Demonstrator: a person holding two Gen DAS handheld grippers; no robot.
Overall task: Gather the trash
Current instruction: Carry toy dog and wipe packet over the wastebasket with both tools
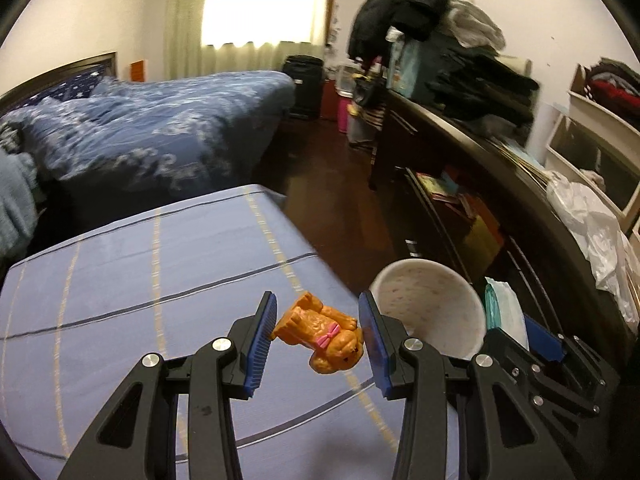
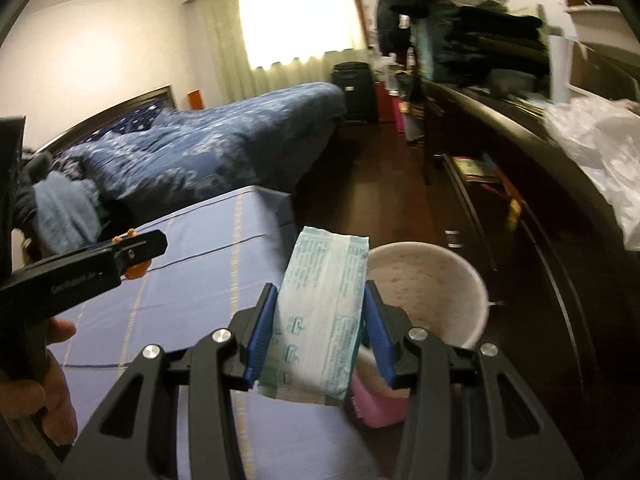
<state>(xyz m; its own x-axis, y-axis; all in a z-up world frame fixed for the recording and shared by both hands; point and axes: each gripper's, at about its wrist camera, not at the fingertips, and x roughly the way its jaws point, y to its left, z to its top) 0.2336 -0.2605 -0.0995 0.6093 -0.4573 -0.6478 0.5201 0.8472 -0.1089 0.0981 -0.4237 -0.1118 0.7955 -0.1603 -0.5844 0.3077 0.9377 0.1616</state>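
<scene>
An orange toy dog with a pink bow (image 1: 320,336) hangs above the striped bed, my left gripper (image 1: 318,312) shut on it. In the right wrist view my right gripper (image 2: 320,292) is shut on a pale blue-green tissue pack (image 2: 320,320). A white bin (image 1: 432,308) stands just right of the bed's edge, and it shows behind the pack as the white bin (image 2: 432,292) with a pink base (image 2: 376,404). The pack (image 1: 504,312) and a right gripper finger (image 1: 546,342) appear beside the bin. A left gripper finger (image 2: 136,246) shows at the left, with the orange toy (image 2: 138,271) peeking out.
The lilac striped bed (image 1: 140,280) fills the foreground, with a bed under a blue duvet (image 1: 160,132) behind it. A dark dresser (image 1: 460,120) piled with clothes runs along the right, bearing a white plastic bag (image 1: 588,224). Dark wood floor (image 1: 332,184) lies between. A hand (image 2: 52,360) holds the left gripper.
</scene>
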